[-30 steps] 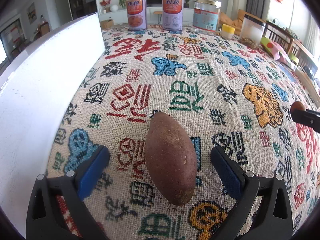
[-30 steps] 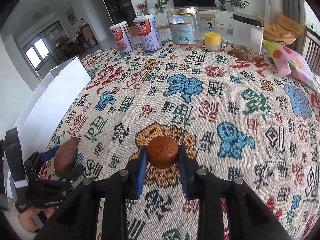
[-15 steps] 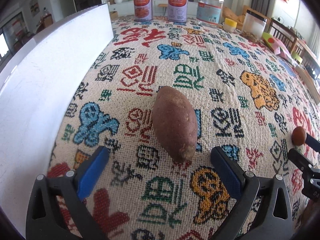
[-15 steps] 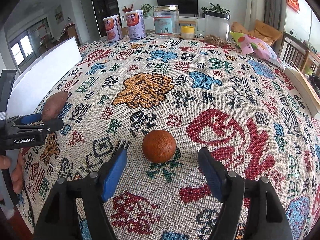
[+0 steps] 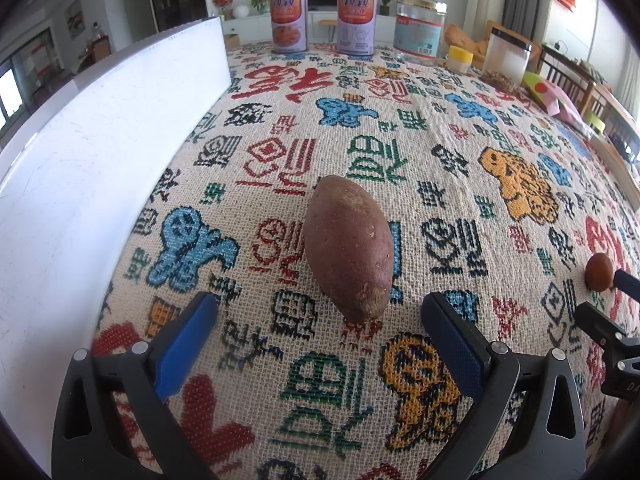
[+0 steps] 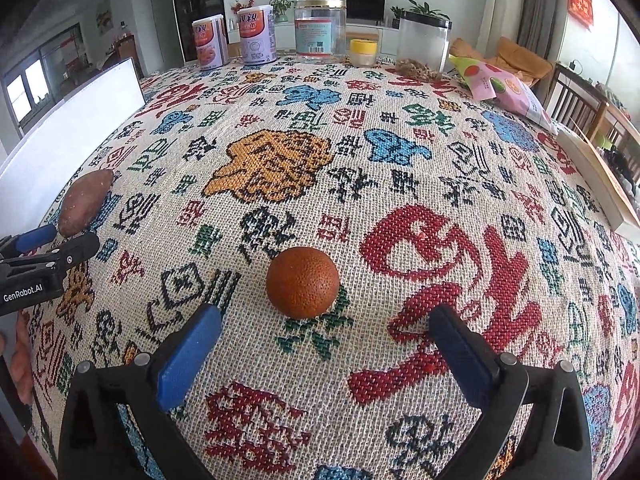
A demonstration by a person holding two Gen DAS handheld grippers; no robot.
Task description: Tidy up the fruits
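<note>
A reddish-brown sweet potato (image 5: 347, 247) lies on the patterned tablecloth (image 5: 400, 128), just ahead of my left gripper (image 5: 318, 330), which stands open with nothing between its fingers. A small dark orange fruit (image 6: 303, 282) rests on the cloth just in front of my right gripper (image 6: 324, 344); its jaws are opening wide and do not touch the fruit. In the left wrist view the orange (image 5: 599, 272) shows at the far right beside the right gripper's fingertips (image 5: 624, 280). The right wrist view shows the sweet potato (image 6: 85, 202) at far left behind the left gripper (image 6: 52, 240).
A white board (image 5: 100, 160) stands along the table's left side. At the far edge stand two labelled tins (image 6: 256, 34), a clear jar (image 6: 319, 30), a small yellow-lidded jar (image 6: 363, 52), a clear container (image 6: 424, 42) and a pink snack bag (image 6: 504, 86).
My right gripper let go of the orange, which now rests on the cloth, and its jaws spread wide. My left gripper drew back slightly from the sweet potato.
</note>
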